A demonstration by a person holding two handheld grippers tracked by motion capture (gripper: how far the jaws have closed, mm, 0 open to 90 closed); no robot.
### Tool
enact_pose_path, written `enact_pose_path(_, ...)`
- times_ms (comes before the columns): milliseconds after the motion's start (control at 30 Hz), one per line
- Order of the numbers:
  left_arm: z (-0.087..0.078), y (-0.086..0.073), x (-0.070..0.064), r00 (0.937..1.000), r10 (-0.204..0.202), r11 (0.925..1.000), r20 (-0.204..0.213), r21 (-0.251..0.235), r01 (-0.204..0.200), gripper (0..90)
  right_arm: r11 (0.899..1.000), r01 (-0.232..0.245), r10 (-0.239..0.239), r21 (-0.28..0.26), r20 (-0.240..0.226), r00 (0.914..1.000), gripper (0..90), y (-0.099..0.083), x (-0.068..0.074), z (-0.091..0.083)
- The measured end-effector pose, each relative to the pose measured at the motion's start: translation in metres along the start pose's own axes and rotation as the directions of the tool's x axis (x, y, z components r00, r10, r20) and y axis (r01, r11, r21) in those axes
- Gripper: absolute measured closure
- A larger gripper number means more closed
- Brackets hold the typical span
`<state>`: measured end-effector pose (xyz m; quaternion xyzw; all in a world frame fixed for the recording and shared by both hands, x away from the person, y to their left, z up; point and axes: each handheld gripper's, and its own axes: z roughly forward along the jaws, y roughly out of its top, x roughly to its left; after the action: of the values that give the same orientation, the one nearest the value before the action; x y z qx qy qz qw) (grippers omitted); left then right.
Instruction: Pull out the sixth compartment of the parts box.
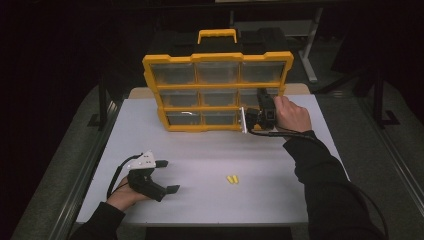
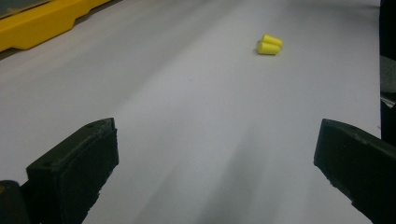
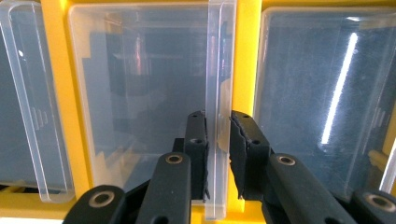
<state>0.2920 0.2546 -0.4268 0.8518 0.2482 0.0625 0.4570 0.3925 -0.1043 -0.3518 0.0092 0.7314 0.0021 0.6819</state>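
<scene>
From the high view, a yellow organizer box (image 1: pixel 218 90) with clear drawers stands upright at the far side of the white counter (image 1: pixel 210 200), black case behind it. The right tongs (image 1: pixel 260 111) are up against the box's lower right corner, at the drawers there, with the person's right hand (image 1: pixel 291 114) wrapped around the handle. The left tongs (image 1: pixel 170 176) sit low near the front left of the counter, held in the left hand (image 1: pixel 125 196), jaws spread wide with nothing between them. Two little yellow earplugs (image 1: pixel 232 179) lie touching each other on the counter, off to the right of the left tongs and well apart from the right ones. In the left gripper view, the two black jaws stand far apart at the bottom corners, bare counter between them, and the earplugs (image 2: pixel 269 44) lie further out ahead, toward the upper right; a strip of the box's yellow edge (image 2: pixel 42 21) shows top left. In the right gripper view, the right tongs (image 3: pixel 218 140) are pinched on the thin clear edge of a drawer (image 3: pixel 219 93), one jaw on each side of it, yellow frame behind.
</scene>
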Motion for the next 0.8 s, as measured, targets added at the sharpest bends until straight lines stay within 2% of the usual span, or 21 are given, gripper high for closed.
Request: enact_pose_path(800,-0.0008,-0.0002,-0.0003,1.0,0.0,1.0,-0.001,-0.002,0.0,0.0,1.0,0.013,-0.013,-0.001,-0.011,0.9998,77.0,-0.0001,-0.0011,-0.0084)
